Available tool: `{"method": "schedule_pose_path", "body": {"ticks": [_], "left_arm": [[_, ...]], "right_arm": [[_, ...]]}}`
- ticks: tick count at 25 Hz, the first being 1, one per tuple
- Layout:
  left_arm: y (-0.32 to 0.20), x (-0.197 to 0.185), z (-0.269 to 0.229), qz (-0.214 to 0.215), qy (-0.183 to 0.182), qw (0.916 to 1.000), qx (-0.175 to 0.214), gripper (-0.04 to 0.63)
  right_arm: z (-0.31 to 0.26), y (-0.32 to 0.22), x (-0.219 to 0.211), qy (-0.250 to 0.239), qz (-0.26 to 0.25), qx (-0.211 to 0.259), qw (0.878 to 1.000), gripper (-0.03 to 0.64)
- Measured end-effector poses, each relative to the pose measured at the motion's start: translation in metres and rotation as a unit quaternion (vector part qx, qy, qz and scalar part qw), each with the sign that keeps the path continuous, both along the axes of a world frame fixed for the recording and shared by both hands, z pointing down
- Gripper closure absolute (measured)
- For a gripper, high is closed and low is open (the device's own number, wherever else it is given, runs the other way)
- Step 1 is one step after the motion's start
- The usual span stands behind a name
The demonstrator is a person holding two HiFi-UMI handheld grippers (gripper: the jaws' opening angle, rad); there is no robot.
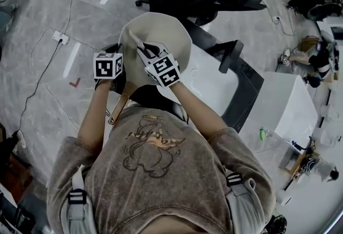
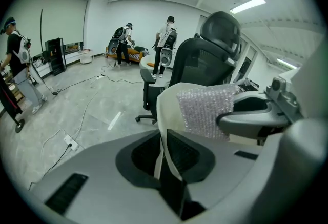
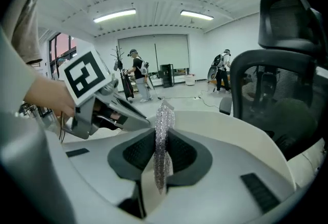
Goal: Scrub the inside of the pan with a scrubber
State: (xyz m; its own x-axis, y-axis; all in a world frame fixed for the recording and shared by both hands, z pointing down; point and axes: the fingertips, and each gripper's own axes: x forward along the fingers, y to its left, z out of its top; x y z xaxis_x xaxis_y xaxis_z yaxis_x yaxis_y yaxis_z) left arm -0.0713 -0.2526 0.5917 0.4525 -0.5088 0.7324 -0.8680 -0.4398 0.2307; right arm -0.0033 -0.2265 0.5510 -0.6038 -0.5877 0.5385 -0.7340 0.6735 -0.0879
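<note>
Brown shirt (image 1: 161, 174), pan (image 1: 172, 28), marbled floor (image 1: 32, 93)

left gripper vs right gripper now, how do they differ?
The left gripper clamps the thin rim of the pan; the right gripper clamps the silvery scrubber. The left gripper sits at the pan's left edge; the right gripper reaches over its inside. Both are shut on something.

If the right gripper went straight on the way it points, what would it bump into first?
Probably the pan: the scrubber pinched in the right gripper would touch its cream inside wall first, though depth is hard to judge.
</note>
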Motion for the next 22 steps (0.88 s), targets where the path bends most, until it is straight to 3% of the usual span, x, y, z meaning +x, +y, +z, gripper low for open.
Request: {"method": "schedule_pose_path", "body": {"ticks": [4, 12, 22], "left_arm": [[0.0, 0.0, -0.001, -0.001, 0.005, 1.0, -0.005, 0.545], [-0.002, 0.0, -0.001, -0.003, 0.016, 0.9998, -0.01, 0.548], [-0.002, 0.001, 0.0, 0.002, 0.023, 0.9996, -0.017, 0.551]], "right_arm": [[0.017, -0.014, -0.019, 0.014, -0.02, -0.005, 1.0, 0.534], [0.026, -0.023, -0.045, -0.006, -0.04, -0.01, 0.999, 0.522], [0.048, -0.042, -0.052, 0.054, -0.077, -0.012, 0.995, 0.511]]}}
